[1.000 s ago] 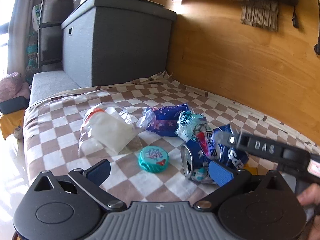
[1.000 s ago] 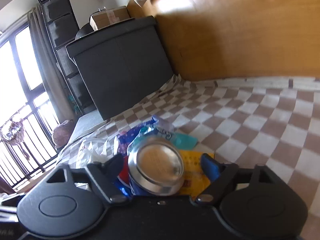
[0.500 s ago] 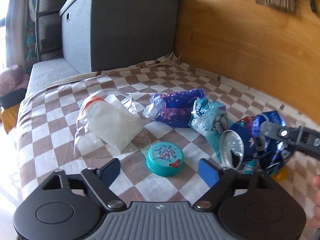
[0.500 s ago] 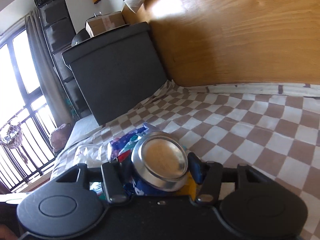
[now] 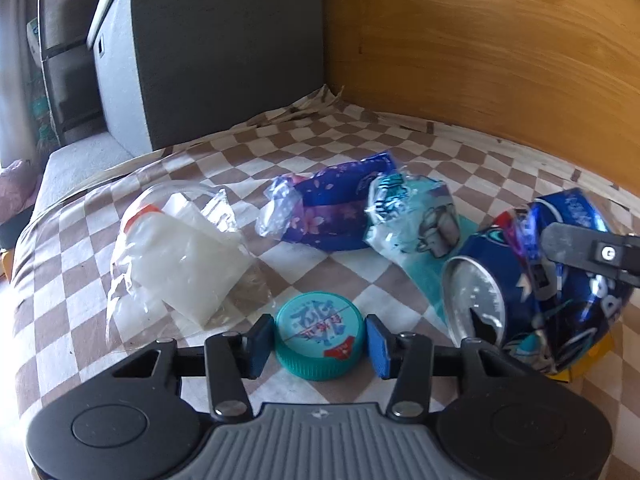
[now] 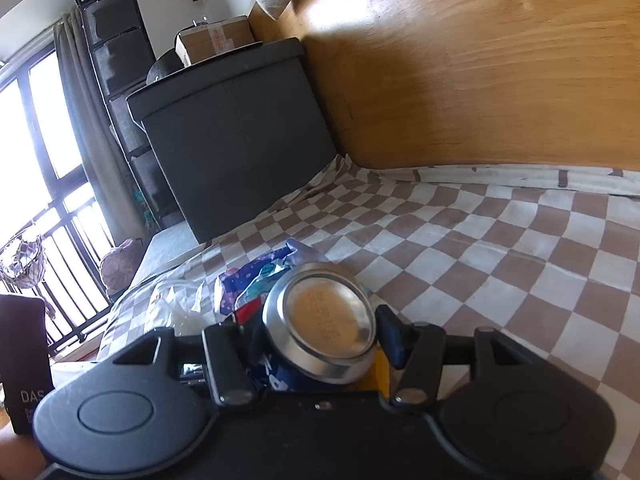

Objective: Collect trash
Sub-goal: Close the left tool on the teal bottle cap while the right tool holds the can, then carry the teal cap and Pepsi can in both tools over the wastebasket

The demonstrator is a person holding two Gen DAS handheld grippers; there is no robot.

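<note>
A teal bottle cap (image 5: 320, 336) lies on the checkered sheet (image 5: 360, 152). My left gripper (image 5: 319, 345) straddles it, jaws closing, and the blue pads (image 5: 378, 346) meet the cap's rim on both sides. My right gripper (image 6: 320, 344) is shut on a crushed blue can (image 6: 320, 320). In the left wrist view the can (image 5: 540, 280) hangs at the right with one black finger (image 5: 576, 246) across it. A clear plastic bag (image 5: 180, 260), a purple flowered wrapper (image 5: 332, 208) and a pale teal wrapper (image 5: 412, 220) lie beyond the cap.
A dark grey storage box (image 5: 220, 60) stands at the far end of the bed, against a wooden wall (image 5: 480, 60). A yellow packet (image 5: 592, 364) shows under the can. A window with railings (image 6: 40, 200) is to the left.
My left gripper came forward and down over the teal cap and its jaws narrowed onto it. The right gripper's jaws closed on the can, which shifted right in the left wrist view.
</note>
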